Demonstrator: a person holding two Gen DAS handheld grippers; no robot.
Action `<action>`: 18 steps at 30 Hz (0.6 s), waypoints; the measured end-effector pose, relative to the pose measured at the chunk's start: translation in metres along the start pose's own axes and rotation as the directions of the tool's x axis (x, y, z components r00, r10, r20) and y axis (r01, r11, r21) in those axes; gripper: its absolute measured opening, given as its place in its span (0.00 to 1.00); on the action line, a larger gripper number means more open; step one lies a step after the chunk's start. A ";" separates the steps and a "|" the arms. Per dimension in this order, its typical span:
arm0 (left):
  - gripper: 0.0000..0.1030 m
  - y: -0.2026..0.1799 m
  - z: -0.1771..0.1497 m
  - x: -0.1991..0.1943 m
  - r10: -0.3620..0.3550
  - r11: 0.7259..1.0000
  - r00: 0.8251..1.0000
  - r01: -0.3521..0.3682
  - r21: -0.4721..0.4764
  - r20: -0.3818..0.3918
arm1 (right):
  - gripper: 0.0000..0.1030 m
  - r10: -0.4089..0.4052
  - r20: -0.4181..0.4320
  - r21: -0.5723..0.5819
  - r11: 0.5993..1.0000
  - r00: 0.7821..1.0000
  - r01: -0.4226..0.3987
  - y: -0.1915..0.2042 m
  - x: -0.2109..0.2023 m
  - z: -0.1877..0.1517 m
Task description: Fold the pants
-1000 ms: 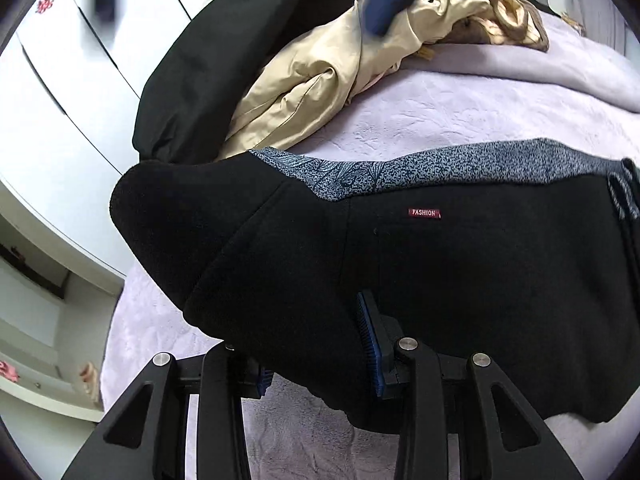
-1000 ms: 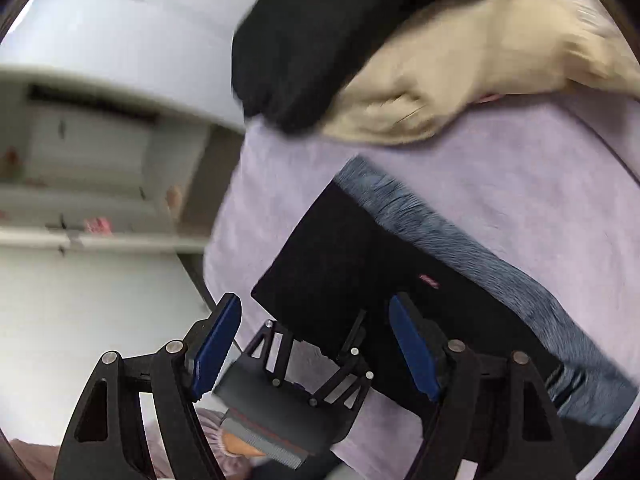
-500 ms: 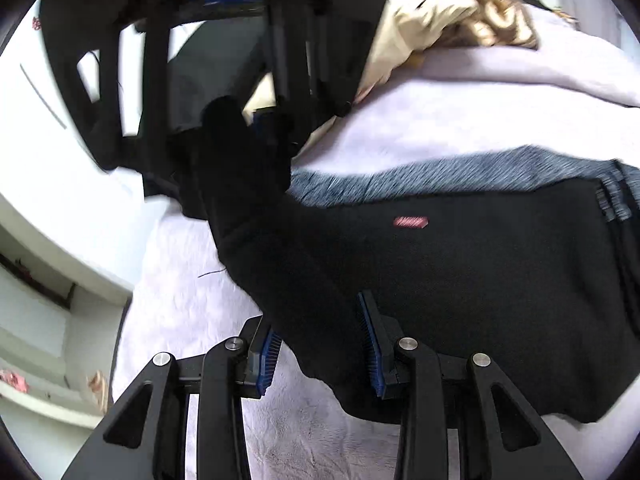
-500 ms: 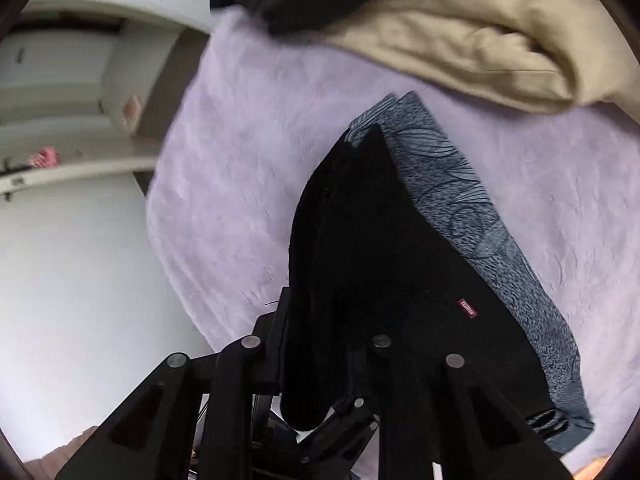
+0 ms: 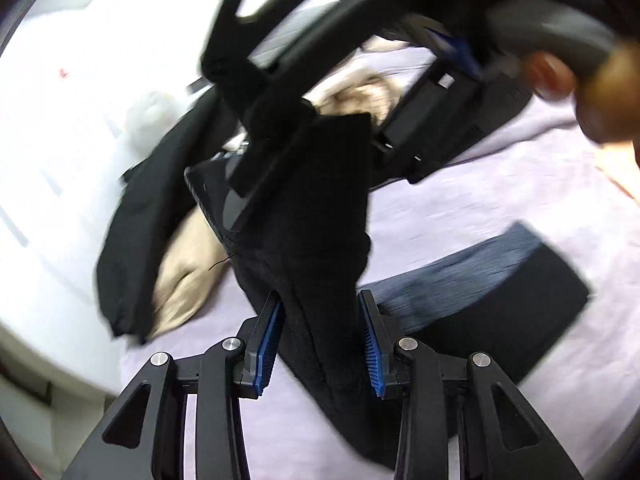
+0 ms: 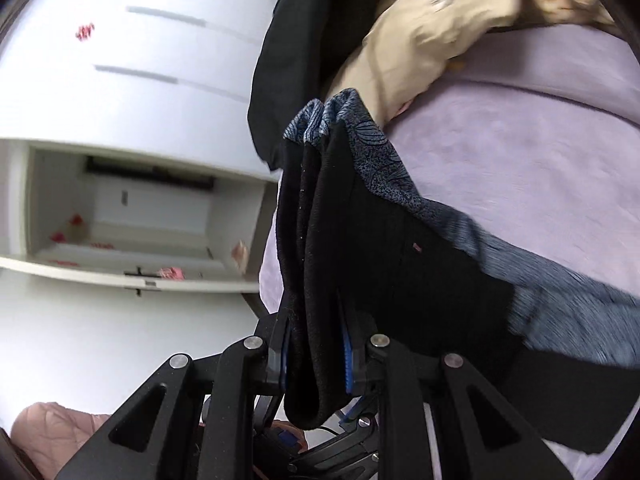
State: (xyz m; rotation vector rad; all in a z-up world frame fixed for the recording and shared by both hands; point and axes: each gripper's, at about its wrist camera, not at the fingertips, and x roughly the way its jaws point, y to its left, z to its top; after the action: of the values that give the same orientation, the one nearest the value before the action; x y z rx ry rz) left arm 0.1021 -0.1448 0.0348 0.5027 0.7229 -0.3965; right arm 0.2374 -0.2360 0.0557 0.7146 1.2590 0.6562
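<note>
The pants (image 5: 320, 216) are black, thick and fleecy, with a blue-grey patterned waistband (image 6: 360, 148) and a small red label (image 6: 417, 246) just below it. One part is gathered into a bunched vertical fold and lifted off the lavender bedspread (image 5: 460, 208); the rest trails down to the bed, where a flat dark portion edged with the blue-grey band (image 5: 480, 264) lies on the cover.

The left gripper (image 5: 320, 344) has its jaws clenched on the raised fold, the blue ribbed pads (image 5: 370, 348) pressing the black cloth from both sides. The right gripper (image 6: 316, 356) likewise has its jaws clamped on a doubled thickness of the same garment near the waistband, the fabric hanging out below the pads. In the left wrist view the right gripper appears blurred above the fold, with a hand (image 5: 600, 92) on its handle.

Behind the pants lie a beige garment (image 6: 420, 40) and another black garment (image 5: 132, 248) on the bed, beside a white cabinet (image 6: 132, 80).
</note>
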 end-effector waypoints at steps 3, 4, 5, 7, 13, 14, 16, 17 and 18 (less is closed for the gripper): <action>0.36 -0.057 0.016 -0.005 -0.068 0.994 0.997 0.066 0.093 0.020 | 0.21 0.036 0.121 0.077 0.996 0.992 -0.045 -0.049 -0.055 -0.034; 0.36 -0.074 0.020 -0.005 -0.086 0.988 0.996 0.083 0.127 0.022 | 0.21 0.044 0.153 0.099 0.993 0.987 -0.060 -0.064 -0.067 -0.045; 0.36 -0.086 0.023 -0.007 -0.100 0.984 0.995 0.095 0.153 0.022 | 0.20 0.049 0.183 0.122 0.990 0.982 -0.072 -0.082 -0.081 -0.058; 0.36 -0.131 0.021 -0.003 -0.141 0.963 0.990 0.135 0.233 0.011 | 0.20 0.046 0.231 0.169 0.982 0.972 -0.086 -0.121 -0.102 -0.084; 0.36 -0.217 -0.007 0.035 -0.164 0.912 0.981 0.193 0.362 -0.107 | 0.20 0.013 0.283 0.329 0.938 0.959 -0.110 -0.231 -0.117 -0.135; 0.36 -0.221 -0.009 0.041 -0.160 0.908 0.979 0.195 0.370 -0.123 | 0.20 0.005 0.280 0.349 0.931 0.960 -0.107 -0.247 -0.116 -0.137; 0.36 -0.231 -0.017 0.054 -0.140 0.902 0.979 0.187 0.389 -0.146 | 0.20 0.001 0.271 0.370 0.923 0.962 -0.105 -0.269 -0.106 -0.142; 0.37 -0.232 -0.020 0.056 -0.135 0.900 0.980 0.183 0.395 -0.147 | 0.20 0.008 0.274 0.370 0.922 0.962 -0.114 -0.274 -0.100 -0.147; 0.41 -0.231 -0.019 0.055 -0.136 0.900 0.980 0.183 0.395 -0.146 | 0.20 0.018 0.281 0.377 0.917 0.959 -0.128 -0.280 -0.097 -0.150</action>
State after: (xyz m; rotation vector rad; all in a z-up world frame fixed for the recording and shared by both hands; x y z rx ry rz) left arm 0.0128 -0.3302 -0.0846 0.8691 0.7995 -0.6847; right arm 0.0861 -0.4675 -0.1277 1.1506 1.1189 0.3474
